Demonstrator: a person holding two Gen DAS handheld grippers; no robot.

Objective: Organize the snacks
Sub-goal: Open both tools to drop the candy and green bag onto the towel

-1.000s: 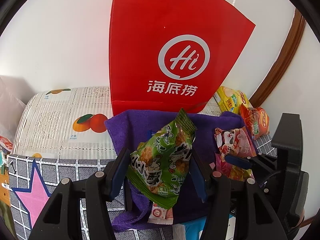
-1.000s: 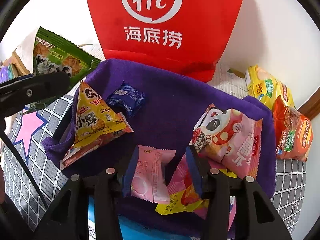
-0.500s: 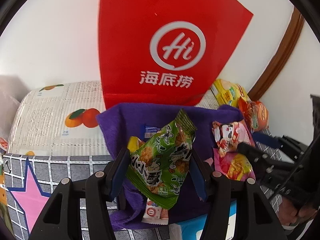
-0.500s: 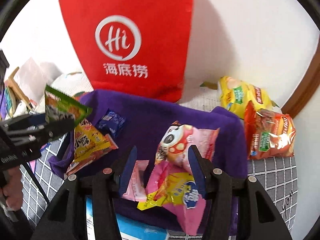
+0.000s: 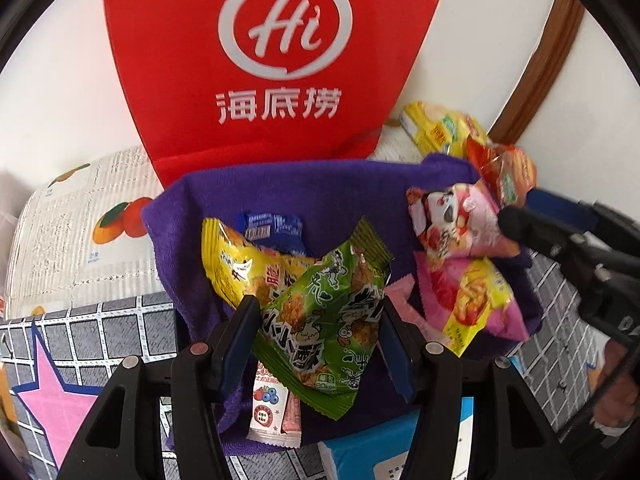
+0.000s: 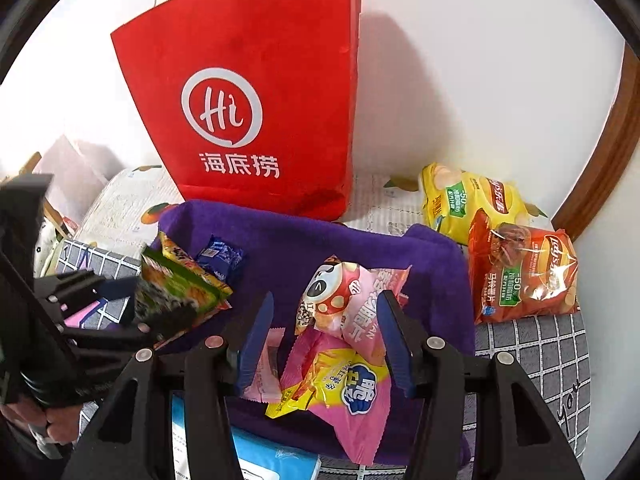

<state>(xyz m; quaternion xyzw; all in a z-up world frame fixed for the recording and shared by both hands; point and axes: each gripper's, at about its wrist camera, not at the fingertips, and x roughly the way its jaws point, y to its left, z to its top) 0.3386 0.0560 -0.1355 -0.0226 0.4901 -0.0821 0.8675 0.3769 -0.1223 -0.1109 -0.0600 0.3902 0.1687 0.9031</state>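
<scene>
My left gripper [image 5: 318, 308] is shut on a green snack packet [image 5: 320, 320], held just above the purple cloth [image 5: 320, 184] over a yellow packet [image 5: 232, 256] and a small blue one [image 5: 272, 228]. The right wrist view shows that green packet [image 6: 180, 284] at the left. My right gripper [image 6: 325, 300] hovers open above the cloth [image 6: 300, 240]. Below it lie a panda packet [image 6: 340, 292], a pink-and-yellow packet [image 6: 340, 384] and a pale pink one [image 6: 264, 368]; its pads touch none of them.
A red paper bag [image 6: 256, 100] stands behind the cloth against the white wall. Yellow [image 6: 468, 196] and orange [image 6: 520, 272] crisp bags lie at the right. A blue-and-white box [image 6: 272, 456] sits at the near edge. A berry sachet [image 5: 268, 404] lies under the green packet.
The left gripper has sunk toward the cloth with the green packet. The right gripper has risen and drawn back from the pale pink packet, which stays on the cloth.
</scene>
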